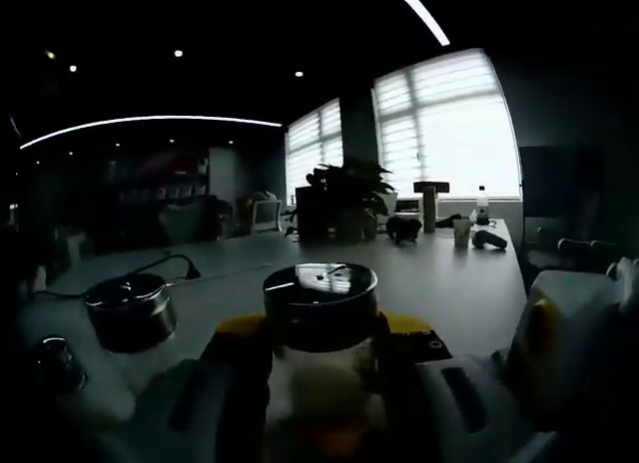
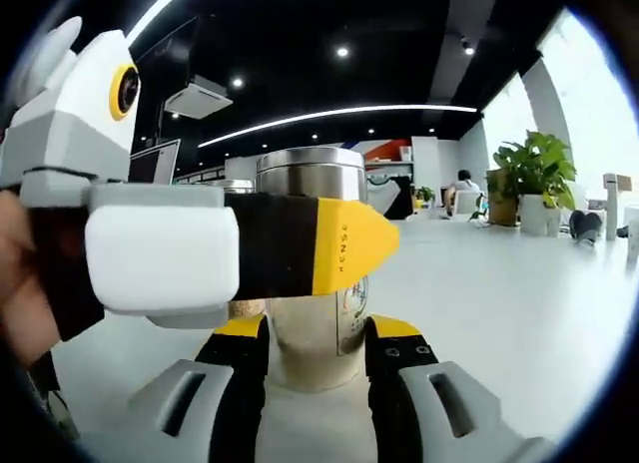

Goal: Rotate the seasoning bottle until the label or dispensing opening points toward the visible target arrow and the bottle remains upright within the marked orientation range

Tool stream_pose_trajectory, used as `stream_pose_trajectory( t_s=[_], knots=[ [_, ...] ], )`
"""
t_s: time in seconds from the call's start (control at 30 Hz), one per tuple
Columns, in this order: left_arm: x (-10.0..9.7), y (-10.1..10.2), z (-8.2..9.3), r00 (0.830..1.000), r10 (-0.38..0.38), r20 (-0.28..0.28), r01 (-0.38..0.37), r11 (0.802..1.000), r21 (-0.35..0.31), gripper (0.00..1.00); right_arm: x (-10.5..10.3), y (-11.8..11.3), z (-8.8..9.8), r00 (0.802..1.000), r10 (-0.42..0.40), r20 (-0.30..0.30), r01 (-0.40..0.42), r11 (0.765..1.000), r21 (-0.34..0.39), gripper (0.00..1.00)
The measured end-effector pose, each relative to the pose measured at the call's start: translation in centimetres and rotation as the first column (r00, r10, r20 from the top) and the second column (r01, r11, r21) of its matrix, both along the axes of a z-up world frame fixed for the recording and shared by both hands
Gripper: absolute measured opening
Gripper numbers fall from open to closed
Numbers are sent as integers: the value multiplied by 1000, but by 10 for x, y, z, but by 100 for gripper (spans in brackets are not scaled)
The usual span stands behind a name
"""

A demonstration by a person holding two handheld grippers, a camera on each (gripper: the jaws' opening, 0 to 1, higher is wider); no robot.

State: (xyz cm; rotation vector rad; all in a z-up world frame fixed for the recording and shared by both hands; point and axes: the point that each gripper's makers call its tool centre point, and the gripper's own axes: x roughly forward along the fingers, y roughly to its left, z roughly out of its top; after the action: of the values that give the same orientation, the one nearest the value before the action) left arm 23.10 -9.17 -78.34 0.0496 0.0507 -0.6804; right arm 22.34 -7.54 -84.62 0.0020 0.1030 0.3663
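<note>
Between the right gripper (image 2: 316, 358)'s jaws, clamped low, stands the steel-capped glass seasoning bottle (image 2: 312, 283): rigid, slippery, likely top-heavy; left gripper (image 2: 300, 245) pinches higher up.

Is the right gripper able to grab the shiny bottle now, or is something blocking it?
Probably yes. The seasoning bottle stands upright between the fingers of the right gripper, low down. The left gripper reaches across the bottle higher up, so the lower part looks free.
</note>
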Motion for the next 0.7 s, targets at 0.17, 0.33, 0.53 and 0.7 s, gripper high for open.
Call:
stream_pose_trajectory(
  t_s=[0.17,0.33,0.53,0.7],
  knots=[
    [0,2,-1,999,45,-27,-46,998,-37,44,0,0,-1,1000,-7,7,7,1000,-25,37],
    [0,1,-1,996,87,-37,-88,995,-47,44,-1,0,-1,1000,-6,8,6,1000,-31,37],
    [0,1,-1,990,133,-47,-135,990,-50,45,-1,0,-1,1000,-5,8,5,1000,-30,36],
    [0,8,-4,978,204,-47,-205,979,-20,46,-1,0,-2,1000,-3,7,3,1000,-29,36]
  ],
)
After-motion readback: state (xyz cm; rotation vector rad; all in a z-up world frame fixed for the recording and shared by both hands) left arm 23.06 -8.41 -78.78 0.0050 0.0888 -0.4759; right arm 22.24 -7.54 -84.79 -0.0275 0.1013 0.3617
